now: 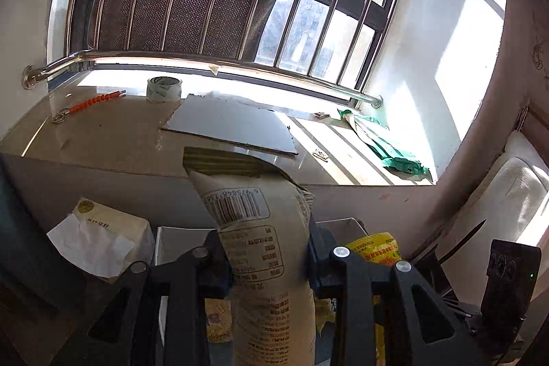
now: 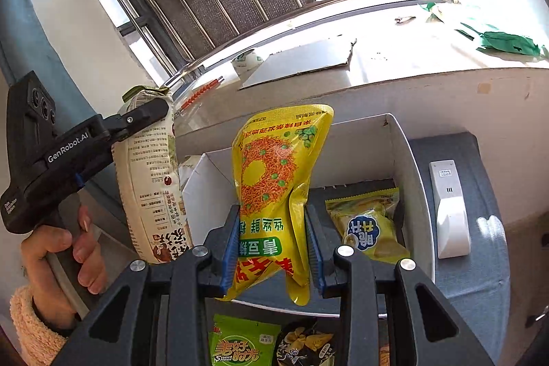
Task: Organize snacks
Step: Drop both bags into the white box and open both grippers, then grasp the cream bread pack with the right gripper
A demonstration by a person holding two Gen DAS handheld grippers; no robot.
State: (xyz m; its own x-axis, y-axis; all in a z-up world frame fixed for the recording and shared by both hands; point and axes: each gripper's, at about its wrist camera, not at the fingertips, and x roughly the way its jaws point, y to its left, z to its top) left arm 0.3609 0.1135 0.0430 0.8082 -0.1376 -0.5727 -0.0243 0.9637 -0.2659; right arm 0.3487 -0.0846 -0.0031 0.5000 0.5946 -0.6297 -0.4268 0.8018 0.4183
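left tongs [image 1: 269, 263] gripping beige bag [image 1: 260, 246], right tongs [image 2: 272, 246] yellow bag [image 2: 274, 187]

A tall beige snack bag [image 1: 260, 249] with a barcode stands upright at left. A yellow pea-snack pouch [image 2: 274, 194] stands upright, crumpled, over the white box [image 2: 408, 160], where a yellow chip packet [image 2: 370, 228] lies.

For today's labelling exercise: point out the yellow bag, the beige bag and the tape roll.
yellow bag [image 2: 271, 191]: right wrist view, printed front.
beige bag [image 1: 254, 228]: left wrist view, label panel.
tape roll [image 1: 163, 90]: left wrist view, outer side.
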